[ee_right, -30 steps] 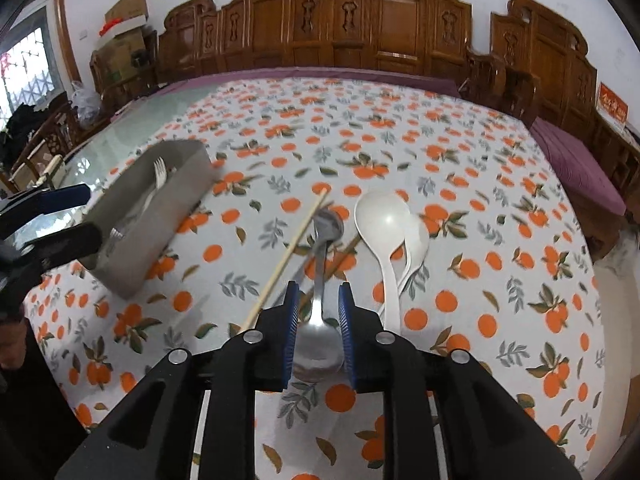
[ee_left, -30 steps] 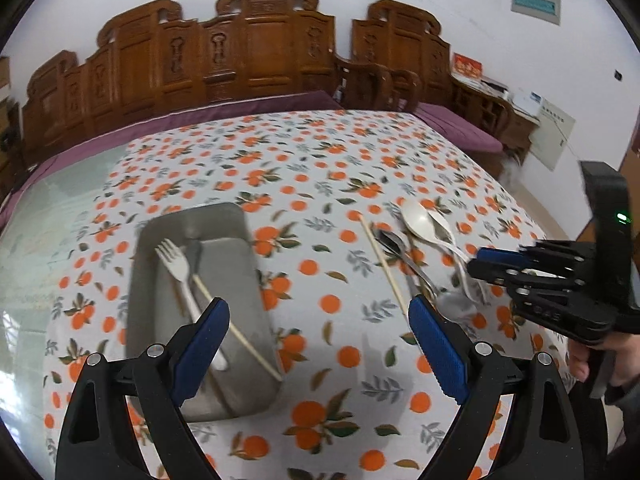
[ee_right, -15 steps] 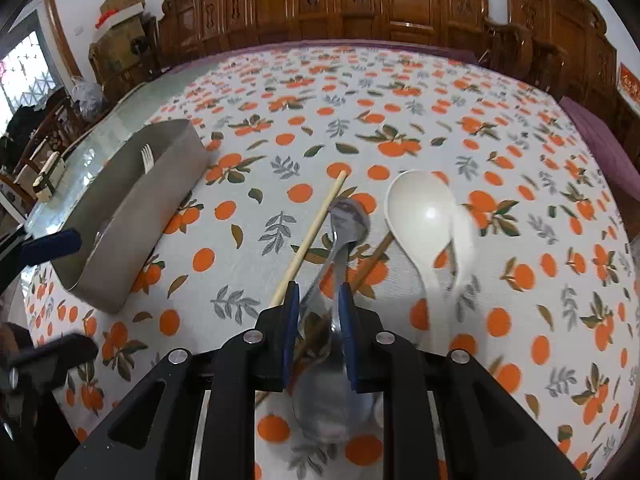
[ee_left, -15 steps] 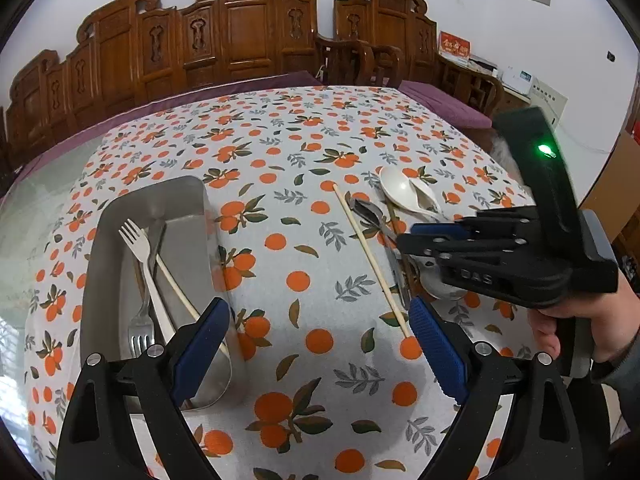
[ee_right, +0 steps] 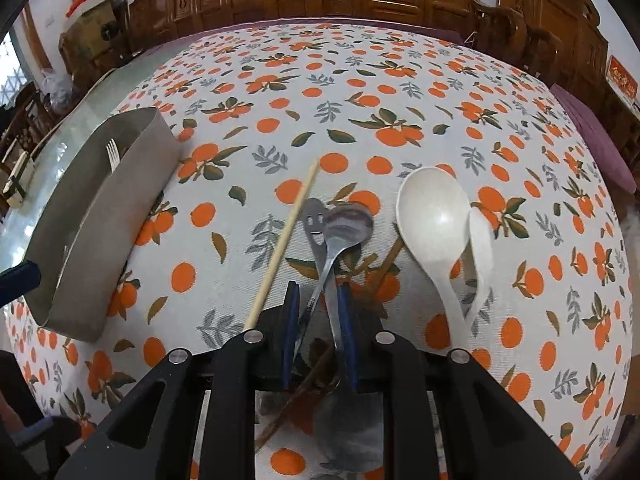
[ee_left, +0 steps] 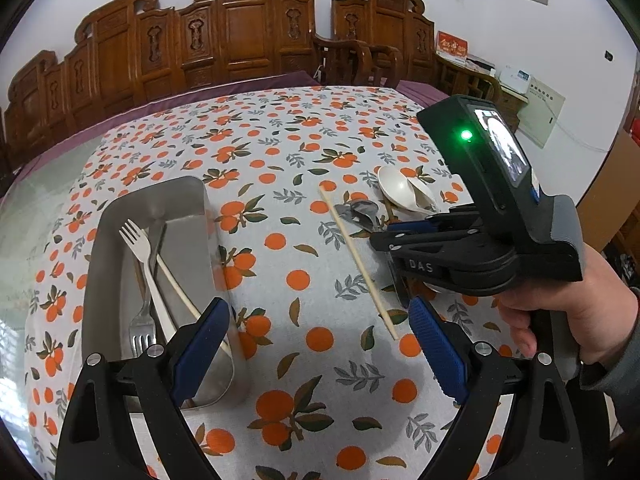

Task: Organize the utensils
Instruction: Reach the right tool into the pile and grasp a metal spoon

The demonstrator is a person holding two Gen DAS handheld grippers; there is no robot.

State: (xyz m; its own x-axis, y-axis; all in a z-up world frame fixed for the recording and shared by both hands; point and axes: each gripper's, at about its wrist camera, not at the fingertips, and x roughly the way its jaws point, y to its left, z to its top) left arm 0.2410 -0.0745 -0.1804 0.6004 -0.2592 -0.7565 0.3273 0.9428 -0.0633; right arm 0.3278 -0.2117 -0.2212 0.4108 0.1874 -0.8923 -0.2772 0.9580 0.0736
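A metal tray [ee_left: 192, 216] [ee_right: 108, 216] on the left holds forks [ee_left: 142, 252] and a chopstick. On the cloth to its right lie a pale chopstick [ee_left: 358, 264] [ee_right: 284, 240], a metal spoon [ee_right: 348, 224] [ee_left: 362, 212], a slotted smiley-face utensil [ee_right: 314, 224], two white ladle spoons [ee_right: 436, 216] [ee_left: 400, 188] and a dark chopstick [ee_right: 384, 260]. My right gripper [ee_right: 318, 300] [ee_left: 396, 230] is low over the metal handles, its jaws narrowly apart around them. My left gripper [ee_left: 320, 352] is open and empty above the cloth between tray and chopstick.
The table has an orange-patterned cloth [ee_left: 280, 152]. Carved wooden chairs [ee_left: 240, 40] line its far side. A person's hand [ee_left: 560, 320] holds the right gripper. A cardboard box [ee_right: 92, 8] sits on furniture at far left.
The right gripper has come down and forward onto the metal utensil handles, jaws staying narrowly apart. The left gripper's view has shifted a little closer to the tray.
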